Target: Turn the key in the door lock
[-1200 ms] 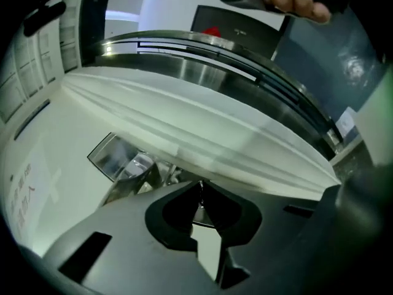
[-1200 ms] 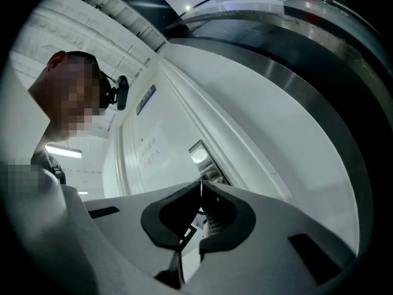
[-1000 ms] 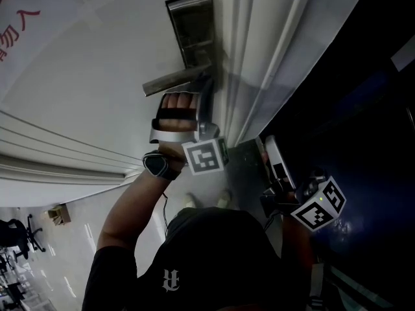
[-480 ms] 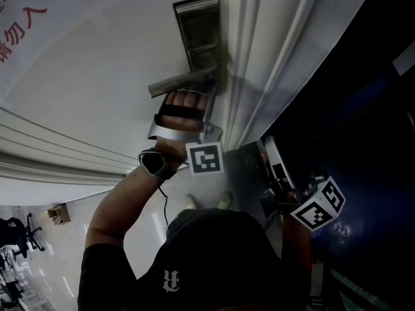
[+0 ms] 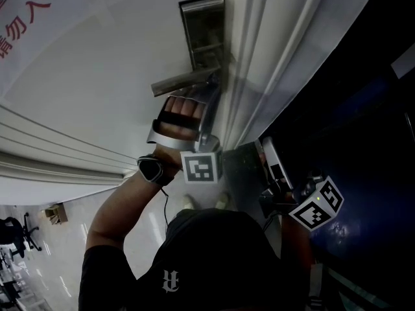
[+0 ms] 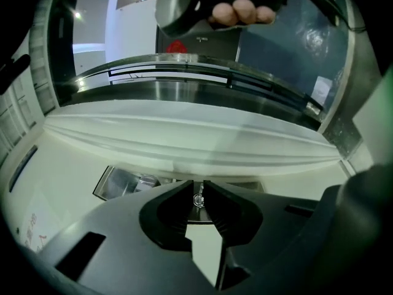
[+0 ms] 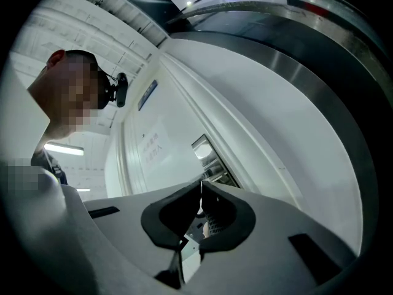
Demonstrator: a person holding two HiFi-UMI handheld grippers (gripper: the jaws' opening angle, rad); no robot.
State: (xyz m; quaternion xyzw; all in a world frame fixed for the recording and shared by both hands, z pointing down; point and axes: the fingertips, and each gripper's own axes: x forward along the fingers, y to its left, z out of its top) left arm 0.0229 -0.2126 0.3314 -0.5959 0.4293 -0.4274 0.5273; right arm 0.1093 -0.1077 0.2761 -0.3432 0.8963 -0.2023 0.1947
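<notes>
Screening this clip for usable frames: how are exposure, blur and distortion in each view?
Head view: underexposed, the right side near black, the lock plate dim. Left gripper view: heavy fisheye bows the door frame into arcs, and the key shows tiny. Right gripper view: fisheye too, evenly lit, fairly sharp.

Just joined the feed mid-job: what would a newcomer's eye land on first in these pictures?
The steel lock plate and its lever handle stand out against the white door, top centre of the head view. Just under the handle, the left gripper is up at the lock, jaws closed on a small silver key. The right gripper hangs at lower right, jaws shut with nothing between them.
</notes>
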